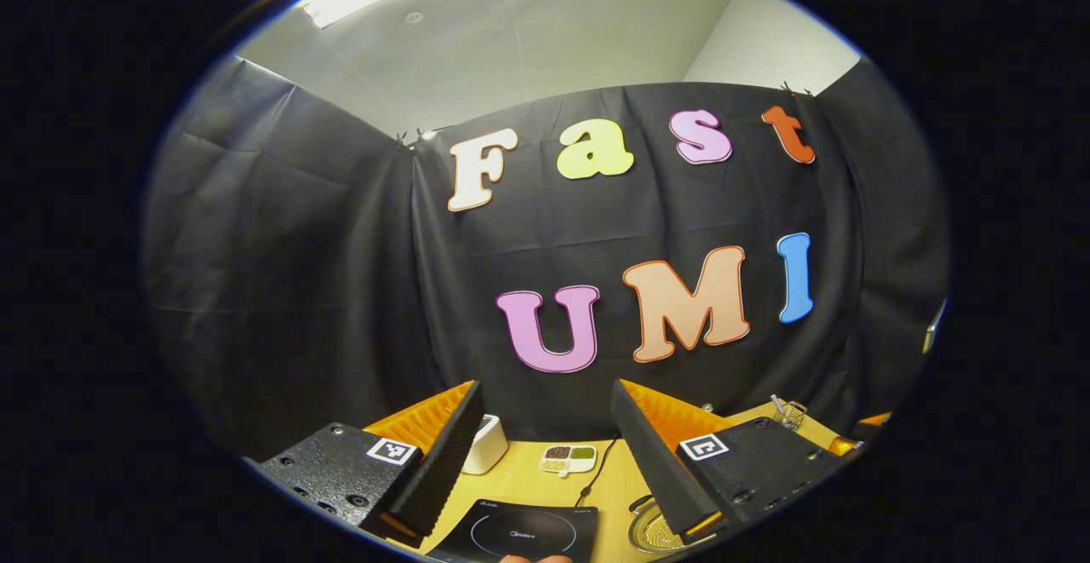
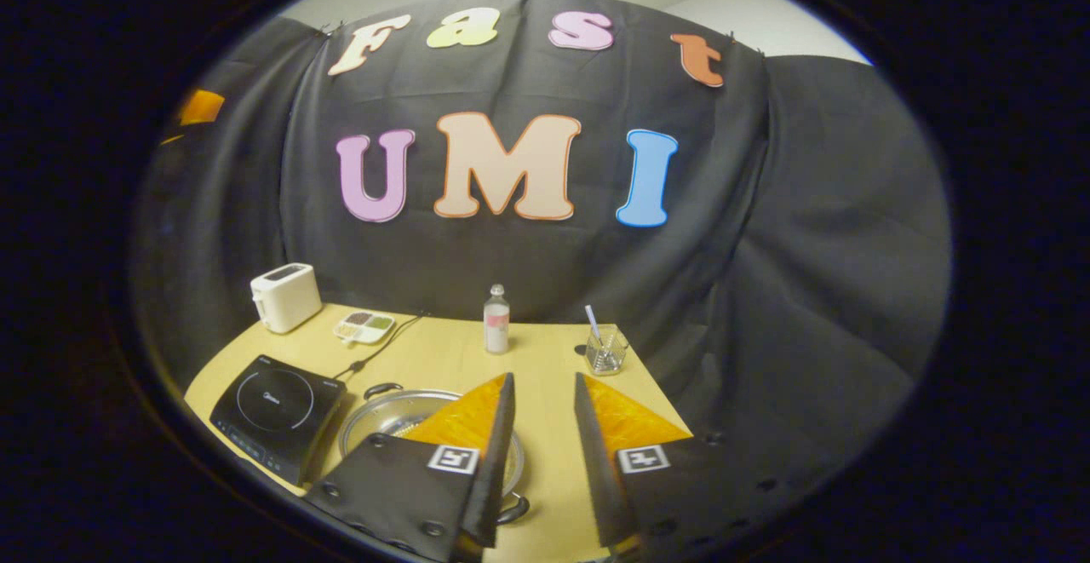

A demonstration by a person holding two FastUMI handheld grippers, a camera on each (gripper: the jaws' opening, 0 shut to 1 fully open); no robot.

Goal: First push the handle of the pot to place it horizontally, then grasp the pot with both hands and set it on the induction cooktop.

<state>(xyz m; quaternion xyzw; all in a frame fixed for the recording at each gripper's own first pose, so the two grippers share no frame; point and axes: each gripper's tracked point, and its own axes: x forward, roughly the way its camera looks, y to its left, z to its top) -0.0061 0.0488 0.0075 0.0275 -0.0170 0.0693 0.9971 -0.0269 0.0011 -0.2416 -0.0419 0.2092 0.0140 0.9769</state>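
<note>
your left gripper [image 1: 545, 461] and right gripper [image 2: 543, 452] hang spread and empty above the tabletop's near edge, where the pot [image 2: 400, 416], likely stiff, slick and weighty metal, sits beside the induction cooktop [image 2: 277, 405]; take it by its loop handles [image 2: 383, 390].

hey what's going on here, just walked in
A person holds two grippers above a wooden table, both open and gripping nothing. The pot sits on the table just right of the induction cooktop, not on it yet. The right gripper hovers over the pot's near side; the left gripper hangs above the cooktop. A toaster, a small dish, a bottle and a glass stand at the back.
</note>
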